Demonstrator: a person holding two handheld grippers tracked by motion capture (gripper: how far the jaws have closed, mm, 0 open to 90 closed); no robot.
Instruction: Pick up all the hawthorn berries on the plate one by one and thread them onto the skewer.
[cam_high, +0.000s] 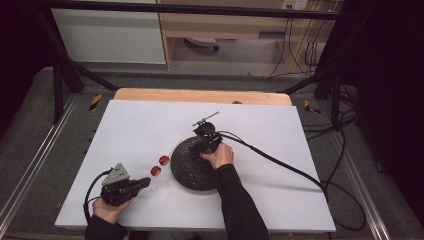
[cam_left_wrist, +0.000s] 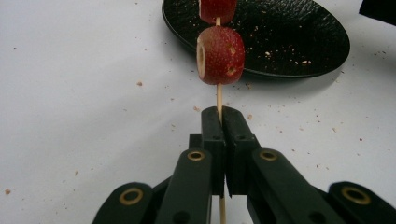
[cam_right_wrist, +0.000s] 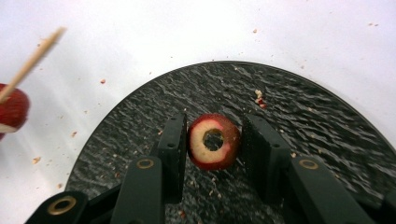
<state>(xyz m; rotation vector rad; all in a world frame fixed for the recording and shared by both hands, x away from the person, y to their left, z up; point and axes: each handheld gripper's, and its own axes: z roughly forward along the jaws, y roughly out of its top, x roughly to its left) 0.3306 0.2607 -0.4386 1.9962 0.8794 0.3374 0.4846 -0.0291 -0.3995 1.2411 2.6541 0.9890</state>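
My left gripper (cam_left_wrist: 219, 116) is clamped tight on a thin wooden skewer (cam_left_wrist: 219, 98). The skewer carries two round red fruit pieces (cam_left_wrist: 221, 55) with pale cored ends, and it reaches over the white surface (cam_high: 140, 130) toward a round black plate (cam_high: 192, 162) with a rough, pebbled face scattered with crumbs. My right gripper (cam_right_wrist: 212, 140) hangs over that plate with its jaws partly open around a third fruit ring (cam_right_wrist: 213, 141). The ring has red skin, cream flesh and a hole through its middle. It touches one jaw, with a gap to the other.
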